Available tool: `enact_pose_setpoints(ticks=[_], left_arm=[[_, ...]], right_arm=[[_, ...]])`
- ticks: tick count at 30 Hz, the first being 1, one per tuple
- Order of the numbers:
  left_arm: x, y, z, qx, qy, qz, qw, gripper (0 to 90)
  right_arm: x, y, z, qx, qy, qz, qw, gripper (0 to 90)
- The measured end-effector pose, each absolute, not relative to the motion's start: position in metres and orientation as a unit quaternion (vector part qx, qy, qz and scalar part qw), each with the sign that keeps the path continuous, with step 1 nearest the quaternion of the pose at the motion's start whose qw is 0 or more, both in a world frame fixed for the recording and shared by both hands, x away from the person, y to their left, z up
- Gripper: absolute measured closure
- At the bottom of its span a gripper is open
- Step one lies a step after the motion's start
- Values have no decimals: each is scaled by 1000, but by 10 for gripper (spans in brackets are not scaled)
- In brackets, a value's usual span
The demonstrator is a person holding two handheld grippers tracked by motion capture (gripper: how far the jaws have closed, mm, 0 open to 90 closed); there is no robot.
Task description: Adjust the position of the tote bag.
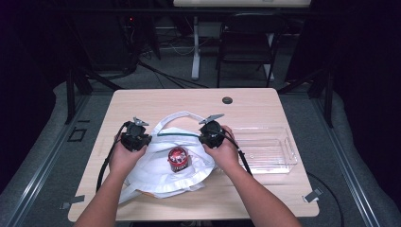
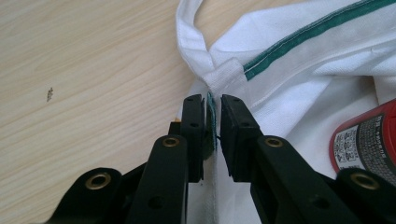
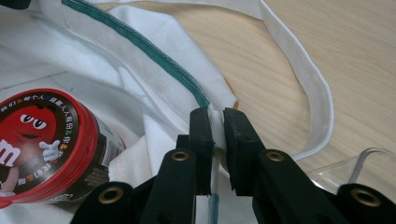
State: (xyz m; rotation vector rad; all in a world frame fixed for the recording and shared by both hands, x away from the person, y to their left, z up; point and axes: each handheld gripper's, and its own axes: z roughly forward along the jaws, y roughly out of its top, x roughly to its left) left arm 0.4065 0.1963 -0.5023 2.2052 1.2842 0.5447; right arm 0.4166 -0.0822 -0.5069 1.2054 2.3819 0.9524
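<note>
The left claw is pinching the green-trimmed rim of the white bag; the right claw is pinching the same rim opposite, the bag lying on the table between them. The right gripper view is showing the red can beside its claw, its lid bearing a red M&M's character; the high view is showing a clear tray beyond the right claw.

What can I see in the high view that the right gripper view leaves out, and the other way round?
High view alone: both hands, the left tool, the whole table and the chair behind it. Right gripper view alone: the right tool clamped on the bag's green-trimmed edge, and the candy character on the lid. Shared: the white bag, its handle, the red can and the clear tray.
</note>
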Motion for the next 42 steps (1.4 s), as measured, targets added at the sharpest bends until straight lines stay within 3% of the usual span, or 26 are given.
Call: enact_pose_setpoints(ticks=[20,32,42], left_arm=[[389,214,-476,807,469,223,283,694],[377,212,-451,816,440,206,315,538],[369,198,-441,834,404,206,314,469]], right_arm=[[415,-85,-506,414,831,339,151,813],[412,-88,-503,406,832,349,148,784],[400,-93,-491,395,825,377,147,660]])
